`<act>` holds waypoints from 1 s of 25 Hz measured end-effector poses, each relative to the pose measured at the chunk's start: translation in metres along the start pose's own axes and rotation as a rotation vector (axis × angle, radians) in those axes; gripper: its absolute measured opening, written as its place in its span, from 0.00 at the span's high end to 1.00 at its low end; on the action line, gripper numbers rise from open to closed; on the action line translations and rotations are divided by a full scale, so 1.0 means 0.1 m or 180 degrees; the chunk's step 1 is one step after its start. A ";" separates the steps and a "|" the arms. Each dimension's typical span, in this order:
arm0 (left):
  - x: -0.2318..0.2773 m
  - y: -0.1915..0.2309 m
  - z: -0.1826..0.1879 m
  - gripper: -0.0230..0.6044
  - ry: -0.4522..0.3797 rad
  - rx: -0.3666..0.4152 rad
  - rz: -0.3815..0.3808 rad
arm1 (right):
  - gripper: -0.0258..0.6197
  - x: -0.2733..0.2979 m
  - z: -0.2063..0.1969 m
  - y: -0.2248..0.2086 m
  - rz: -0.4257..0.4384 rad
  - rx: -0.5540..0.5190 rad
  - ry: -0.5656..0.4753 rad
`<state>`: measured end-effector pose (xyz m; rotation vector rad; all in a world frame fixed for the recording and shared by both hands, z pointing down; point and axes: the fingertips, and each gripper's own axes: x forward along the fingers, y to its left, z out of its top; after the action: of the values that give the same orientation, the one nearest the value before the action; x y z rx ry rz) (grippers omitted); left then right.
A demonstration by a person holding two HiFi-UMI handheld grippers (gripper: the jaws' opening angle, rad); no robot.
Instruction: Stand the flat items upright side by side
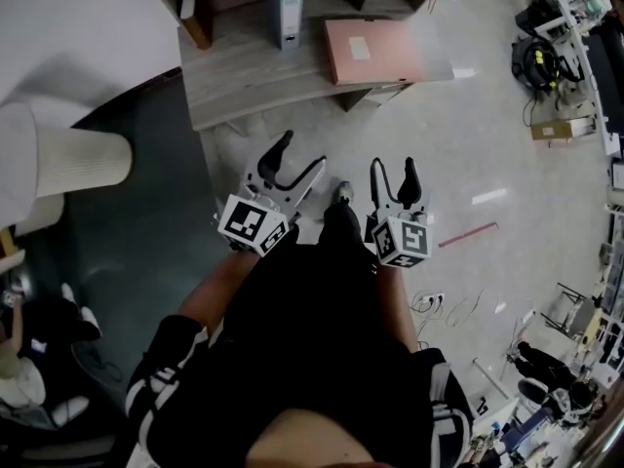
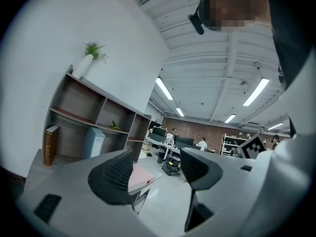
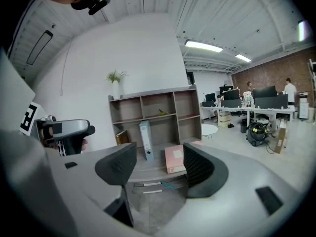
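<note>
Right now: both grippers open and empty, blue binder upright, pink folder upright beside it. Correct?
Not quite. The pink folder lies flat, not upright; the right gripper view shows it clearly. The rest holds: the blue binder stands upright, and the left gripper and right gripper are both open with nothing between their fingers.
</note>
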<state>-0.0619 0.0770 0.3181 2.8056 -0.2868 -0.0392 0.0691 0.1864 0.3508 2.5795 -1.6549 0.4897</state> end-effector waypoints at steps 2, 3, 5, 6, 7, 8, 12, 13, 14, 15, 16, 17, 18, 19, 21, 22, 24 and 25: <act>0.07 -0.04 -0.05 0.50 -0.0007 -0.0025 0.0026 | 0.49 0.01 0.00 -0.16 -0.0023 0.0044 -0.0017; 0.12 -0.06 -0.09 0.50 -0.0002 -0.0047 0.0041 | 0.49 0.02 0.01 -0.24 -0.0024 0.0058 -0.0026; 0.25 -0.12 -0.20 0.50 0.0034 -0.0068 0.0075 | 0.49 0.06 0.02 -0.43 0.0001 0.0061 -0.0034; 0.32 -0.16 -0.26 0.50 0.0059 -0.0071 0.0090 | 0.49 0.08 0.02 -0.54 0.0023 0.0056 -0.0027; 0.40 -0.22 -0.31 0.50 0.0082 -0.0078 0.0106 | 0.49 0.10 0.02 -0.66 0.0049 0.0052 -0.0015; 0.50 -0.29 -0.35 0.50 0.0096 -0.0081 0.0121 | 0.49 0.12 0.03 -0.79 0.0076 0.0051 -0.0001; 0.90 -0.56 -0.44 0.50 0.0081 -0.0090 0.0260 | 0.49 0.22 0.12 -1.36 0.0215 0.0008 0.0061; 0.99 -0.62 -0.46 0.50 0.0064 -0.0091 0.0313 | 0.49 0.26 0.13 -1.50 0.0264 -0.0005 0.0081; 1.09 -0.68 -0.48 0.50 0.0048 -0.0087 0.0367 | 0.49 0.30 0.13 -1.63 0.0319 -0.0012 0.0103; 1.18 -0.72 -0.51 0.50 0.0040 -0.0085 0.0419 | 0.49 0.35 0.13 -1.75 0.0375 -0.0013 0.0126; 1.27 -0.76 -0.54 0.50 0.0046 -0.0083 0.0471 | 0.49 0.40 0.12 -1.86 0.0434 -0.0009 0.0149; 1.35 -0.79 -0.58 0.50 0.0068 -0.0075 0.0523 | 0.49 0.45 0.11 -1.96 0.0495 -0.0002 0.0173; 1.43 -0.82 -0.61 0.50 0.0094 -0.0059 0.0574 | 0.49 0.50 0.10 -2.04 0.0560 0.0002 0.0199; 1.50 -0.85 -0.64 0.50 0.0113 -0.0044 0.0620 | 0.49 0.54 0.09 -2.11 0.0627 -0.0001 0.0226; 1.63 -0.89 -0.68 0.50 0.0132 -0.0038 0.0688 | 0.49 0.64 0.08 -2.24 0.0758 -0.0031 0.0278; 1.71 -0.91 -0.70 0.50 0.0147 -0.0035 0.0709 | 0.49 0.71 0.07 -2.31 0.0817 -0.0054 0.0304; 1.86 -0.89 -0.75 0.50 0.0219 0.0024 0.0720 | 0.49 0.87 0.05 -2.44 0.0910 -0.0085 0.0354; 1.92 -0.87 -0.78 0.50 0.0281 0.0083 0.0715 | 0.49 0.95 0.04 -2.50 0.0944 -0.0092 0.0378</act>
<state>0.1480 0.1434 0.3658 2.7729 -0.5820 0.1401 0.3292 0.2093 0.4082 2.2444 -1.9933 0.6132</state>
